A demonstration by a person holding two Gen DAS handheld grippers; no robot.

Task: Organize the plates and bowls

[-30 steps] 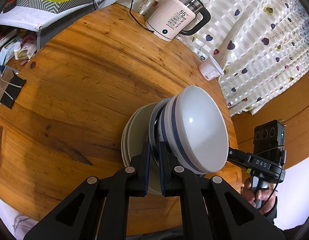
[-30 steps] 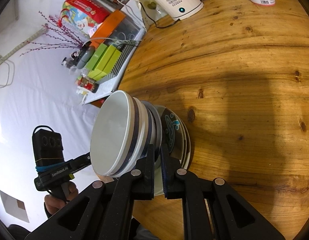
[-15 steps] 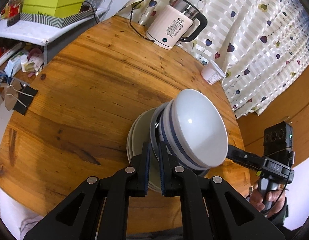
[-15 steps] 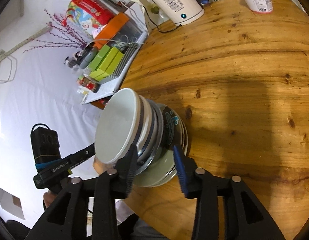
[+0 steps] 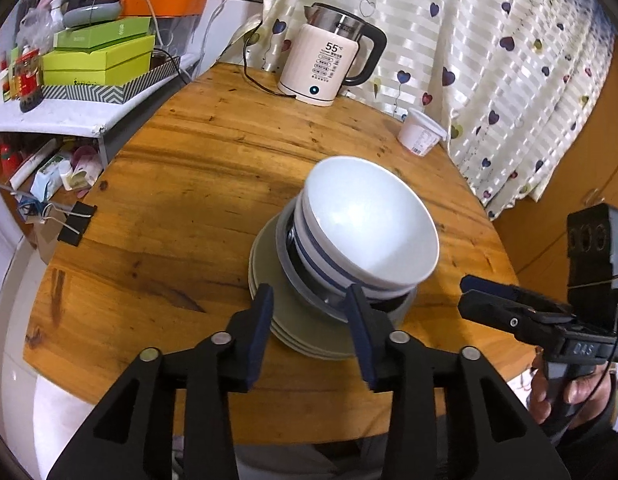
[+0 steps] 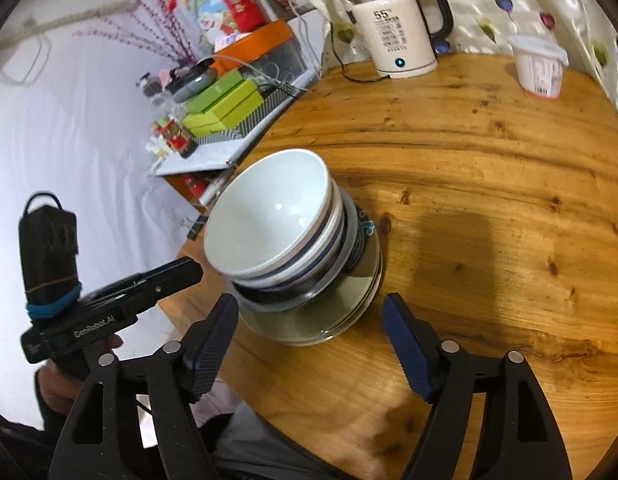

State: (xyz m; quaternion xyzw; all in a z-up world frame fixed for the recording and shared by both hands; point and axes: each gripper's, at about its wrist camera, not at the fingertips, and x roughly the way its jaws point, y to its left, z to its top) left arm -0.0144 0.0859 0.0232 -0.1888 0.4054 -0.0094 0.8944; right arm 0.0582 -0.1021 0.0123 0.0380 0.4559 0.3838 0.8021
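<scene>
A stack of white bowls with blue bands (image 5: 369, 232) sits nested on a dark patterned plate, on several pale green plates (image 5: 285, 320), near the round wooden table's front edge. The stack shows in the right wrist view too: bowls (image 6: 277, 220), plates (image 6: 309, 326). My left gripper (image 5: 311, 320) is open, its fingers to either side of the plates' near rim, holding nothing. My right gripper (image 6: 309, 330) is open wide, drawn back from the plates, empty. Each gripper shows in the other's view: the right one (image 5: 497, 296) and the left one (image 6: 165, 276).
A white electric kettle (image 5: 329, 64) with its cord stands at the table's far edge, a white plastic tub (image 5: 421, 132) to its right. A shelf with green boxes (image 5: 101, 60) stands left of the table. A heart-patterned curtain (image 5: 489, 40) hangs behind.
Both grippers were shut on the plates' rim, holding the stack tilted. The stack now rests on the table. The right gripper opened first, then the left, and both drew back.
</scene>
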